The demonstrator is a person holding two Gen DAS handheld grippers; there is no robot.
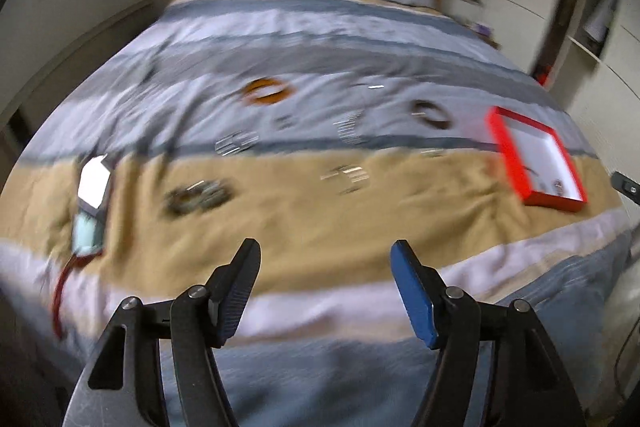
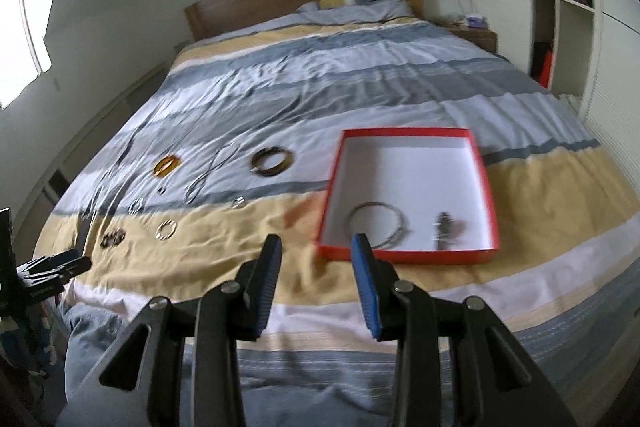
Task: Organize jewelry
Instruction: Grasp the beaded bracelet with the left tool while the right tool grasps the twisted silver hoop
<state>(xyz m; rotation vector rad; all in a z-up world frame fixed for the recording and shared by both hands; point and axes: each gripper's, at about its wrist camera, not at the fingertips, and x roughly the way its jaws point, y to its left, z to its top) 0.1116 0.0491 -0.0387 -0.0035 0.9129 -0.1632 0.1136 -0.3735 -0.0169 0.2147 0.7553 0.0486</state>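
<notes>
Left gripper (image 1: 326, 263): your fingers stand spread, nothing between them, above the bed (image 1: 280, 219).
Right gripper (image 2: 316, 253): your fingers are parted, gripping nothing.
Red box (image 2: 408, 255): just beyond your right fingertips, holding a silver bangle (image 2: 376, 225).
Loose jewelry: amber bangle (image 2: 167, 165) and dark bangle (image 2: 272, 161) beyond-left.

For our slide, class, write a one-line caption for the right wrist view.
Open right claw above a striped bedspread, before a red-rimmed white box holding a thin silver hoop; bangles lie scattered left.
</notes>
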